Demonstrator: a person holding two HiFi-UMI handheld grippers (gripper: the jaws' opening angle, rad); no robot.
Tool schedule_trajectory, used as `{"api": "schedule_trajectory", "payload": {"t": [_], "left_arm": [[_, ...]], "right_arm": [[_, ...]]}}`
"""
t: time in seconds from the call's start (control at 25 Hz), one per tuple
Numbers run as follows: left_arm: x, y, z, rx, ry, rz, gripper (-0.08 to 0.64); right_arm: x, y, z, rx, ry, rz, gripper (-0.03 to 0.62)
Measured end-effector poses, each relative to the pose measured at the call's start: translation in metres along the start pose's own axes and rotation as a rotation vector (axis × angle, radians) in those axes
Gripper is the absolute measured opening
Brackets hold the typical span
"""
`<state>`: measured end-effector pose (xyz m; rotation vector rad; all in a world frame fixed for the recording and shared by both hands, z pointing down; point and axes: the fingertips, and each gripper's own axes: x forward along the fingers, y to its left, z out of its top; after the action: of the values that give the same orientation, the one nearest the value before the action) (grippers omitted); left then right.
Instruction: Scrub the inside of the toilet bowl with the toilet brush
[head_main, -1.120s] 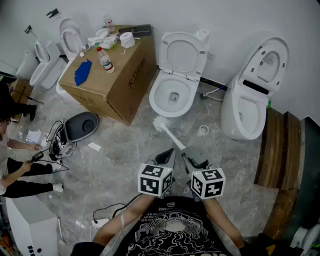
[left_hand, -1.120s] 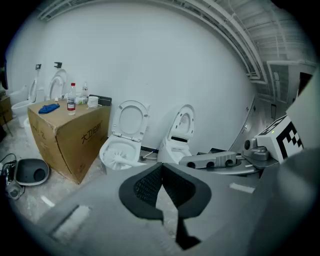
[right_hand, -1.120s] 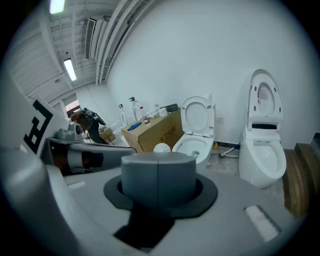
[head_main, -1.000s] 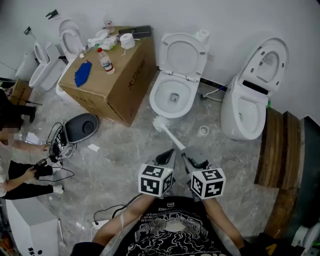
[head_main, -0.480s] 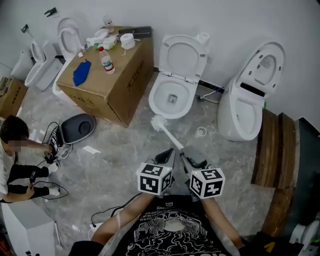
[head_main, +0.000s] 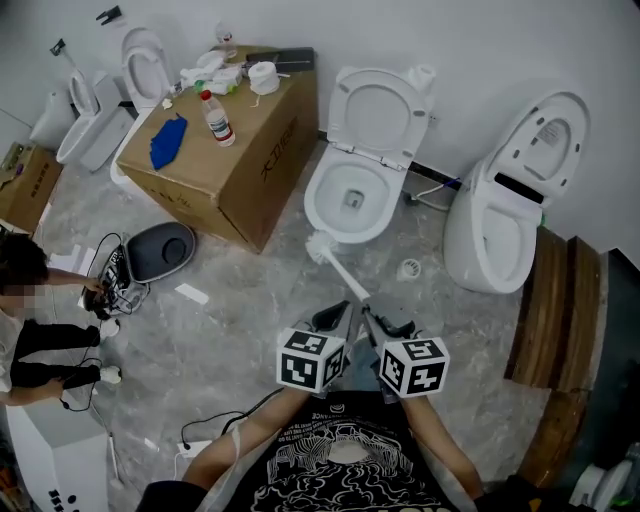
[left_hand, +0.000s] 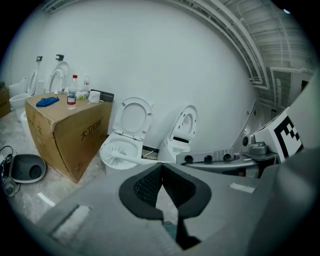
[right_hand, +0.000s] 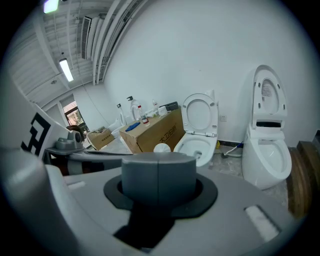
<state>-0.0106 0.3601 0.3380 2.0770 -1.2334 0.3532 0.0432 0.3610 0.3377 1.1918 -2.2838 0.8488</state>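
The right hand-held gripper (head_main: 372, 313) clamps the handle end of the toilet brush (head_main: 344, 272), seemingly a light, stiff wand best held there, its head at 11 o'clock just short of the toilet bowl (head_main: 322, 210), while the left hand-held gripper (head_main: 340, 311) is closed and empty.

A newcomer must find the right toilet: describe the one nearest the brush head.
Find the big cardboard box by the back wall; the toilet stands just right of it. Unlike the taller, narrower toilet further right, it has a round bowl and raised lid, with the white toilet brush head just before its rim.
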Motion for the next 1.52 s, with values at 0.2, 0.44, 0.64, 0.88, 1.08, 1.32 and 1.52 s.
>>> {"api": "schedule_trajectory", "payload": {"t": [0.2, 0.44, 0.64, 0.88, 1.08, 1.32, 1.52], "left_arm": [[0.038, 0.009, 0.024, -0.009, 0.007, 0.02, -0.005], [0.092, 0.015, 0.053, -0.024, 0.034, 0.054, -0.005], [0.129, 0.013, 0.068, -0.021, 0.072, 0.081, -0.005], [0.154, 0.011, 0.077, 0.023, 0.113, 0.125, -0.005], [0.168, 0.009, 0.085, 0.063, 0.148, 0.143, -0.005], [0.185, 0.014, 0.098, 0.108, 0.159, 0.142, -0.005], [0.198, 0.03, 0.099, 0.107, 0.177, 0.119, -0.005]], "right_arm": [[0.025, -0.028, 0.026, -0.01, 0.014, 0.036, 0.15], [0.054, -0.078, 0.054, 0.019, 0.052, 0.069, 0.15], [0.073, -0.111, 0.067, 0.036, 0.084, 0.101, 0.15], [0.091, -0.141, 0.071, 0.064, 0.108, 0.141, 0.15], [0.096, -0.158, 0.076, 0.099, 0.109, 0.146, 0.15], [0.105, -0.175, 0.076, 0.136, 0.11, 0.132, 0.15], [0.123, -0.181, 0.077, 0.161, 0.118, 0.095, 0.15]]}}
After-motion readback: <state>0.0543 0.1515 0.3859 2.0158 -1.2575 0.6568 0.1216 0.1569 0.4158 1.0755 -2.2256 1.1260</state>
